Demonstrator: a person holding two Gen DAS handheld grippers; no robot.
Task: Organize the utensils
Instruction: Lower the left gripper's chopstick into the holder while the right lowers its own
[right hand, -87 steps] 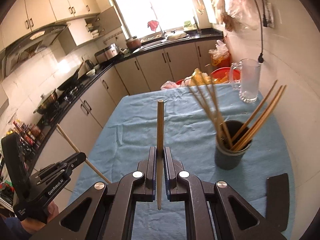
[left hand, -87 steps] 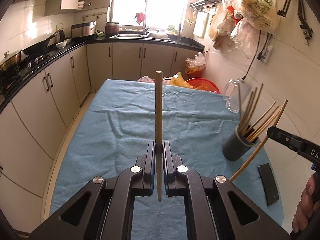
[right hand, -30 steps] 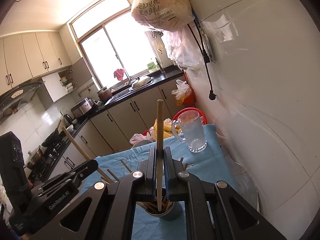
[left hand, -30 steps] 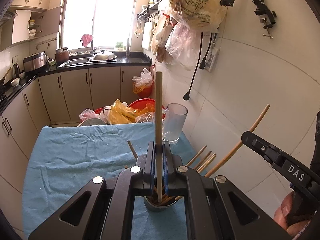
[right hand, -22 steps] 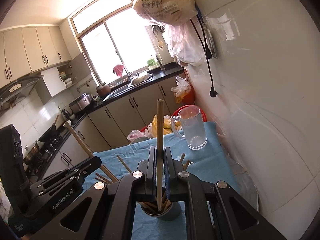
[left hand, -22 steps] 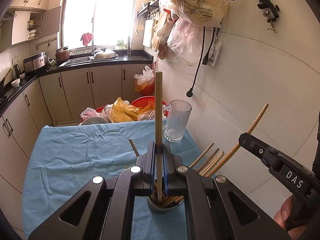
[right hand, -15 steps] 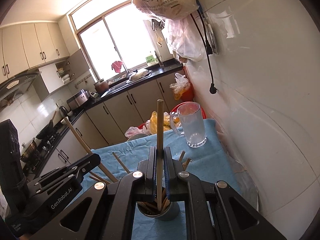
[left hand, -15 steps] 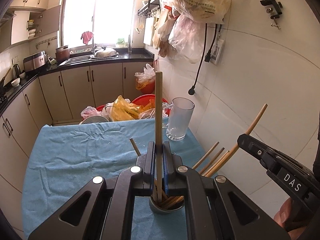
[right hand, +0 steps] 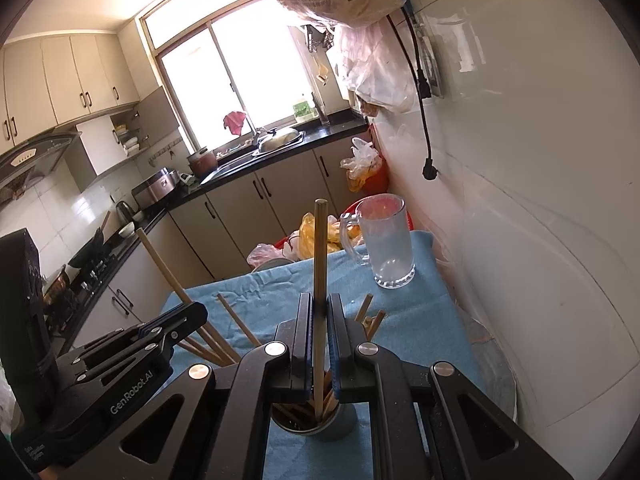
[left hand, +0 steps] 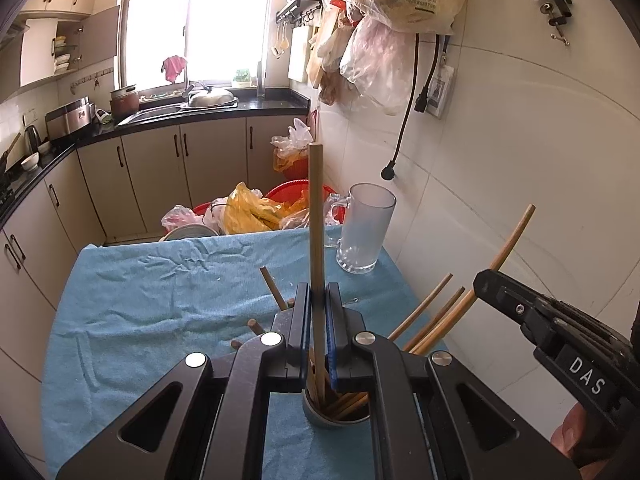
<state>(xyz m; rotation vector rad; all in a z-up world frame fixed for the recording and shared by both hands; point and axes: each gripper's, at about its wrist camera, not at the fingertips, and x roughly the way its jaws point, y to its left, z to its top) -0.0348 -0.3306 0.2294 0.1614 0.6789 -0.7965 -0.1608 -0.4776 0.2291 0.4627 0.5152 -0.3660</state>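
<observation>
Cabinets (left hand: 100, 184) under a dark countertop are running along the left side of the kitchen and turning beneath the bright window (left hand: 200, 20), while the surface (left hand: 140, 292) is lying under a wrinkled blue cloth whose left edge is facing an open aisle. The left gripper (left hand: 318, 320) is hovering over the grey utensil holder (left hand: 320, 416), its fingers clamped on an upright chopstick (left hand: 315, 220) whose lower end is dipping among the sticks in the holder. Beyond it, bags and a red basin (left hand: 288, 196) are crowding the far edge, and a clear glass mug (left hand: 364, 232) is standing near the far right corner. The right gripper (right hand: 318, 328) is poised over the same holder, its fingers pinching a second chopstick (right hand: 320, 264). The surface's right edge is sitting close against the white tiled wall (left hand: 520, 140), where plastic bags (left hand: 384, 20) are hanging overhead.
</observation>
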